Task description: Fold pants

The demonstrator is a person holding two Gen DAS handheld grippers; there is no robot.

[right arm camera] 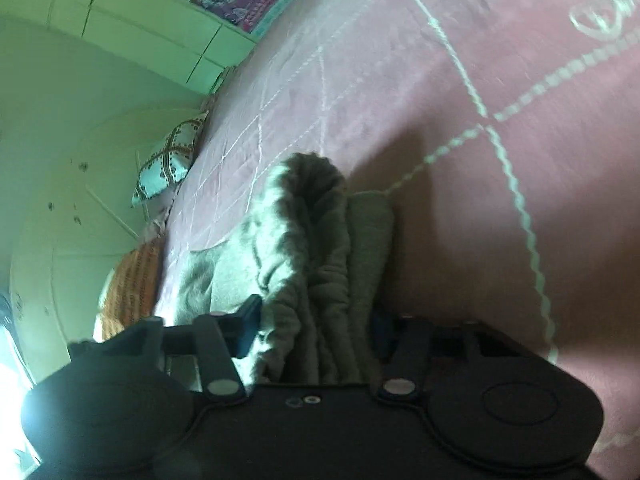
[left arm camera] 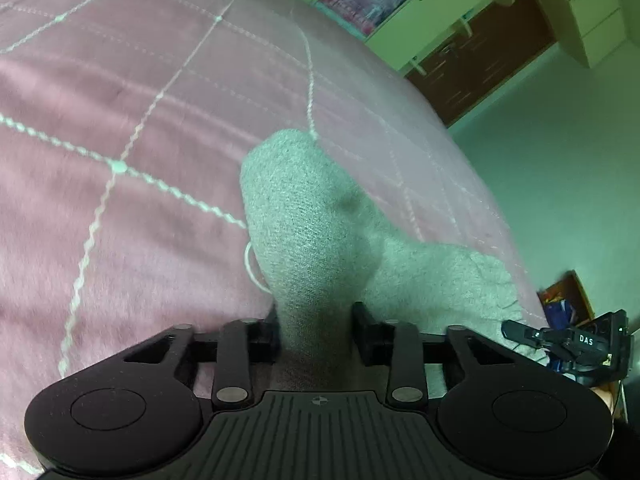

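Grey knit pants (left arm camera: 304, 216) lie bunched on a pink quilted bedspread (left arm camera: 120, 100). In the left wrist view a thick fold of the grey cloth rises from between the jaws, and my left gripper (left arm camera: 316, 330) is shut on it. The right gripper's black housing (left arm camera: 584, 342) shows at the right edge, by the bed's side. In the right wrist view the pants (right arm camera: 308, 208) stand up in a ribbed, crumpled roll. That roll fills the gap between the fingers of my right gripper (right arm camera: 316, 324), which is shut on it. The rest of the pants is hidden behind the folds.
The bedspread (right arm camera: 440, 60) has white stitched lines. Green cupboards with posters (left arm camera: 440, 20) stand beyond the bed, and pale floor (left arm camera: 560, 160) lies beside it. A patterned pillow (right arm camera: 168, 164) and an orange knitted item (right arm camera: 128, 288) sit at the bed's edge.
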